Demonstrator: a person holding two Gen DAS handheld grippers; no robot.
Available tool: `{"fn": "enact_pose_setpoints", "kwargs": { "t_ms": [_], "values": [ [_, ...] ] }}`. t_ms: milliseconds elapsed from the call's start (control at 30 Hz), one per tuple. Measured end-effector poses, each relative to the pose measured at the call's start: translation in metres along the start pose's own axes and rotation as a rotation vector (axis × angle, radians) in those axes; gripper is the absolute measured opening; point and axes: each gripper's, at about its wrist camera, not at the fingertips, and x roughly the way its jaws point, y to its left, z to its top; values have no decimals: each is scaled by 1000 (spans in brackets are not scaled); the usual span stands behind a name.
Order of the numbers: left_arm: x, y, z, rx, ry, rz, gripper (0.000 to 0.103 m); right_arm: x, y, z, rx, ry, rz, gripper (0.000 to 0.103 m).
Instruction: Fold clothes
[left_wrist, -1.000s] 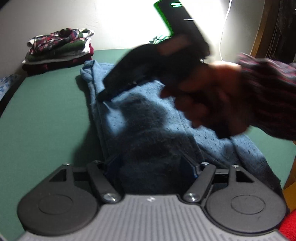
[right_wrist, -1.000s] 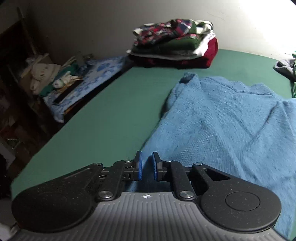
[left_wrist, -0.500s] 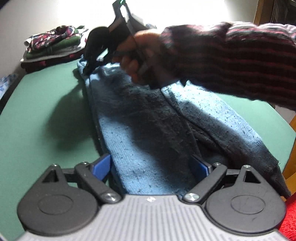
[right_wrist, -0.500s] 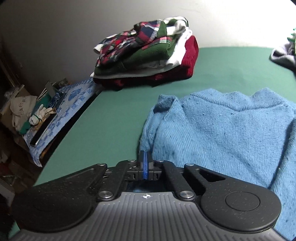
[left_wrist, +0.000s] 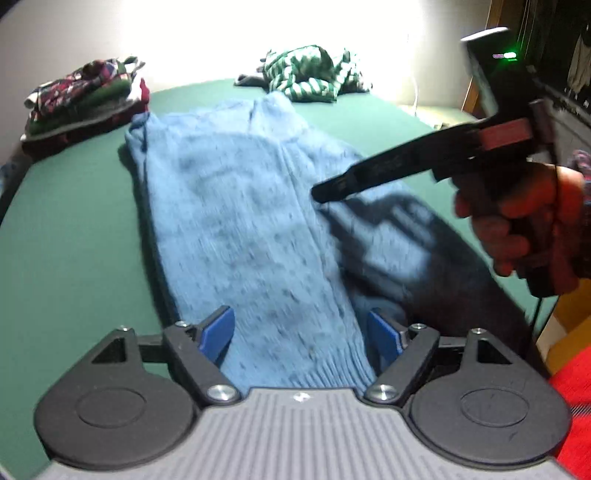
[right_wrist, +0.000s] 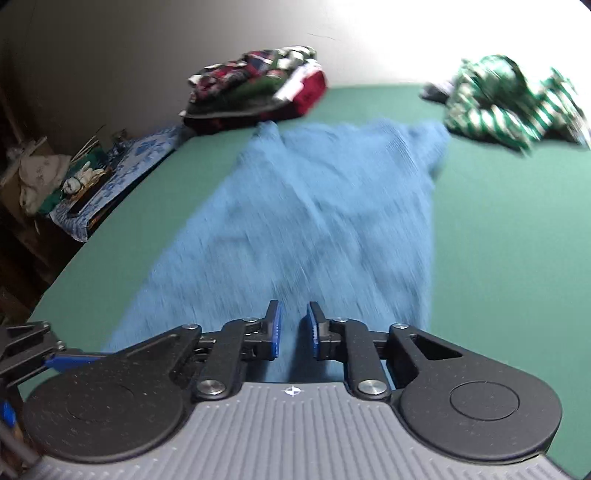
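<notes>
On the green bench (left_wrist: 74, 236) a blue knit sweater (left_wrist: 236, 221) lies lengthwise, its hem at the near edge and its collar toward twelve o'clock. Its sides look folded in toward the middle, giving a long narrow strip, so the fold seems partway done; the lengthwise folds that would turn it into a compact packet still appear to be left. At about ten o'clock sits a stack of folded clothes (left_wrist: 85, 99), which suggests several garments are finished. At about one o'clock a crumpled green-and-white striped garment (left_wrist: 310, 74) waits, apparently not yet folded.

The left tool (left_wrist: 301, 338) hangs over the sweater's ribbed hem with its blue pads wide apart and just beginning to draw together. The cloth lies between and beneath them, but neither pad presses on it, so it grips nothing.

The right tool (right_wrist: 294, 330), held in the person's hand (left_wrist: 524, 225), hovers above the sweater's right half at about three o'clock in the left view. Its jaws are nearly together and starting to part, a narrow gap showing between the pads. No fabric is pinched there; the sweater is only seen below it. Motion blur in both views leaves finer creases unclear.
</notes>
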Motion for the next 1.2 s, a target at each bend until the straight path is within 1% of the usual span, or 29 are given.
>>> {"fn": "enact_pose_setpoints", "kwargs": {
  "t_ms": [33, 67, 100, 167, 233, 267, 300, 333, 433, 467, 567, 600, 667, 733, 800, 833, 867, 967, 1033, 1067, 1133, 1200],
  "values": [
    [-1, -3, -2, 4, 5, 5, 90, -4, -4, -7, 30, -18, 7, 9],
    [-2, -7, -5, 9, 11, 10, 92, -6, -2, -12, 30, -18, 17, 9],
    [-3, -10, -7, 11, 15, 13, 92, -6, 2, -15, 18, -10, 29, 9],
    [-8, -13, -8, 13, 21, 16, 91, -10, 9, -20, -26, 23, 61, 16],
    [-11, -15, -6, 27, 28, 24, 87, -25, 10, -19, -30, 7, 55, 19],
    [-13, -16, -5, 28, 28, 24, 87, -34, 6, -18, -13, -20, 50, 20],
    [-15, -18, -3, 21, 25, 17, 89, -45, 1, -18, 11, -54, 45, 21],
    [-16, -19, -2, 15, 22, 10, 90, -55, -5, -18, 27, -69, 43, 23],
    [-21, -24, 4, -6, 12, -12, 90, -76, -12, -26, -15, -32, 19, 24],
    [-22, -28, 5, 1, 8, -28, 90, -80, -13, -31, -33, -14, 19, 25],
    [-23, -49, 12, 111, 0, -111, 90, -94, -15, -46, -89, 42, 17, 25],
    [-22, -56, 14, 142, 3, -140, 93, -98, -14, -51, -101, 55, 27, 25],
    [-14, -61, 17, 148, 29, -196, 98, -102, -13, -59, -108, 72, 52, 25],
    [-2, -62, 18, 126, 63, -207, 97, -102, -12, -65, -96, 80, 62, 25],
    [6, -66, 16, 121, 87, -202, 88, -102, -10, -69, -90, 71, 78, 16],
    [9, -67, 15, 122, 97, -197, 85, -102, -9, -70, -88, 65, 87, 5],
    [12, -69, 14, 122, 108, -192, 82, -101, -9, -72, -82, 76, 103, 0],
    [15, -71, 8, 135, 135, -179, 83, -93, -6, -80, -58, 130, 143, 0],
    [13, -71, 4, 144, 149, -170, 84, -93, -1, -84, -75, 133, 150, 2],
    [9, -71, 3, 141, 149, -167, 84, -94, 1, -84, -91, 138, 156, 5],
    [-6, -66, 4, 123, 127, -156, 84, -98, 2, -83, -114, 142, 170, 5],
    [-24, -58, 4, 94, 96, -142, 93, -106, 1, -78, -113, 120, 177, 6]
  ]
}}
